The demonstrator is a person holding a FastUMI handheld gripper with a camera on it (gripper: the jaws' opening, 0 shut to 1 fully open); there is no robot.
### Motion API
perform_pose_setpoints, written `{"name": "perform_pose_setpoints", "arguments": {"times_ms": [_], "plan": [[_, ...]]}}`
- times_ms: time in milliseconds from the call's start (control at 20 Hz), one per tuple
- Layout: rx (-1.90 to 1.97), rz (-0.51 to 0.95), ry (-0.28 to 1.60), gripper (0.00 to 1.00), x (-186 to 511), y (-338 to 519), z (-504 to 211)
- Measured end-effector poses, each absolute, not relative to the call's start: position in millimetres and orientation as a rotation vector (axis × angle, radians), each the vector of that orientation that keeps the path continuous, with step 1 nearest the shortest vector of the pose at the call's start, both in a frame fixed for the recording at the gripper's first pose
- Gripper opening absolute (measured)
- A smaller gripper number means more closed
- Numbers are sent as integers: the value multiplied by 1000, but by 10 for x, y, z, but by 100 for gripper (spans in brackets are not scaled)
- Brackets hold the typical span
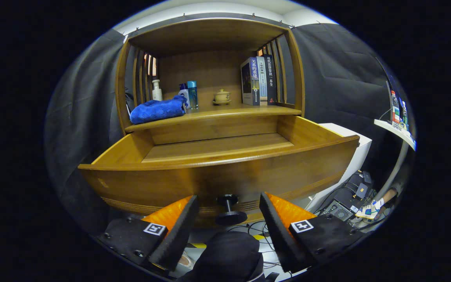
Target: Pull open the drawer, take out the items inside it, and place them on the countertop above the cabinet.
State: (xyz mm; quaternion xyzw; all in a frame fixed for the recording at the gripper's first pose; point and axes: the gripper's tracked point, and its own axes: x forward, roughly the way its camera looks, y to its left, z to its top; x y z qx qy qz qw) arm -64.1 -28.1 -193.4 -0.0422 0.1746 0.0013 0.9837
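The wooden drawer (217, 172) stands pulled out from the cabinet, and its bare wooden floor shows. Its black knob (230, 209) sticks out of the drawer front, right between my fingertips. My gripper (228, 205) is open, its orange-and-black fingers (178, 223) on either side of the knob without touching it. On the countertop (225, 113) above the drawer lies a folded blue towel (157, 110) at the left end.
At the back of the countertop stand a white pump bottle (156, 91), a blue bottle (192, 94), a small lidded teacup (222, 96) and several books (258, 80). A white box (356, 154) sits right of the drawer, with cables and electronics (347, 203) on the floor.
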Motion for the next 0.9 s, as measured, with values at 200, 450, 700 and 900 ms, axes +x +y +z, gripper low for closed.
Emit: {"name": "perform_pose_setpoints", "arguments": {"times_ms": [200,450,700,900], "plan": [[-67,26,325,98,-684,-188,-1655],[-36,54,267,98,-657,-82,-1228],[-97,47,221,98,-483,-90,-944],[-100,94,237,98,-179,80,-837]]}}
